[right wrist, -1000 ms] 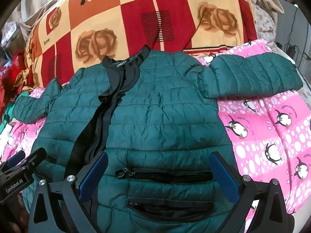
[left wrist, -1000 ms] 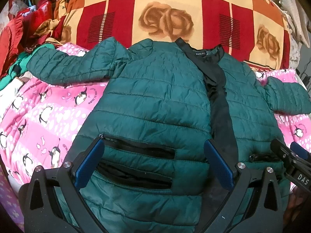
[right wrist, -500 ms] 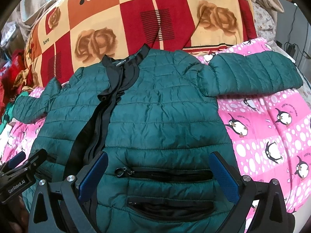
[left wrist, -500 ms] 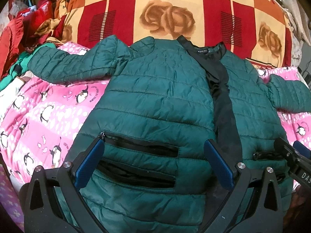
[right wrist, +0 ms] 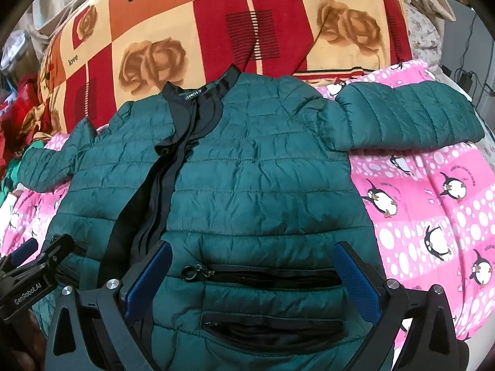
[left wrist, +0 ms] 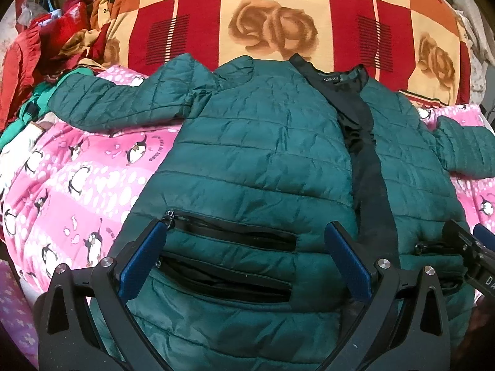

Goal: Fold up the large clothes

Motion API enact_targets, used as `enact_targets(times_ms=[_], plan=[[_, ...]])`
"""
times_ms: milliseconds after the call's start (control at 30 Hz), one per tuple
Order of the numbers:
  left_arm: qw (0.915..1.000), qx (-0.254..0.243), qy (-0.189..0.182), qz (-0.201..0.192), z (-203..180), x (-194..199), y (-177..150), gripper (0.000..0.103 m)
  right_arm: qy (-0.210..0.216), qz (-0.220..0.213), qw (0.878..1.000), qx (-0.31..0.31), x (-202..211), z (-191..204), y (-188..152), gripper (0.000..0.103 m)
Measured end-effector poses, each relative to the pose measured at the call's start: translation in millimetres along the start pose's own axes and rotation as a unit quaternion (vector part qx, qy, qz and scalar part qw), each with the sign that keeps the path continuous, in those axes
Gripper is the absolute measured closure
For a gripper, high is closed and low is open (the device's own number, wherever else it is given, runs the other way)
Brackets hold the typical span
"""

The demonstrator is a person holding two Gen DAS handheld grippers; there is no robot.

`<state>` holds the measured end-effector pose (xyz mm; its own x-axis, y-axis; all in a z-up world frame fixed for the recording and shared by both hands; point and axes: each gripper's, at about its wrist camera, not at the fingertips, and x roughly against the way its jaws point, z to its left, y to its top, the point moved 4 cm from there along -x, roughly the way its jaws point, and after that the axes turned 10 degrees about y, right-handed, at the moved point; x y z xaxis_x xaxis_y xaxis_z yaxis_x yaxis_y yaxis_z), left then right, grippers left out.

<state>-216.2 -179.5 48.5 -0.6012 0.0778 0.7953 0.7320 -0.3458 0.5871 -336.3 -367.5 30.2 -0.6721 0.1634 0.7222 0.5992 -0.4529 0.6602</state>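
Observation:
A dark green quilted jacket (left wrist: 263, 160) (right wrist: 263, 179) lies front up on the bed, both sleeves spread out to the sides and a black zipper strip down its middle. My left gripper (left wrist: 244, 253) hovers open over the jacket's left pocket zips near the hem, nothing between its blue pads. My right gripper (right wrist: 253, 275) stands open over the right pocket zips. Each gripper shows at the edge of the other's view: the right one (left wrist: 470, 253), the left one (right wrist: 31, 269). The left sleeve (left wrist: 117, 105) and the right sleeve (right wrist: 408, 117) lie flat.
A pink penguin-print bedcover (left wrist: 68, 185) (right wrist: 433, 204) lies under the jacket. A red, orange and cream rose-pattern blanket (left wrist: 272, 15) is heaped behind the collar. Red and green clothes (left wrist: 34, 61) are piled at the far left. Cables (right wrist: 464, 74) hang at the far right.
Both grippers have drifted slightly back toward the hem, so the jacket sits a little higher in each view. Their jaws stay open and the jacket has not moved.

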Motion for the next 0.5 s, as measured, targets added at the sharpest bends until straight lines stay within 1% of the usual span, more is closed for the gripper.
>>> enact_targets(times_ms=[200,367,500], plan=[[1.0,-0.001,0.0,0.0,0.1,-0.4,0.1,0.001,0.001,0.002,1.0,0.002,-2.7,0.7,0.3,0.0],[1.0,-0.003,0.001,-0.003,-0.4,-1.0,1.4,0.001,-0.007,0.004,1.0,0.01,-5.4,1.7,1.5,0.0],[1.0,-0.007,-0.001,-0.002,-0.3,-4.8,6.1,0.001,-0.005,0.0,1.0,0.019,-7.9,4.6,7.1,0.0]])
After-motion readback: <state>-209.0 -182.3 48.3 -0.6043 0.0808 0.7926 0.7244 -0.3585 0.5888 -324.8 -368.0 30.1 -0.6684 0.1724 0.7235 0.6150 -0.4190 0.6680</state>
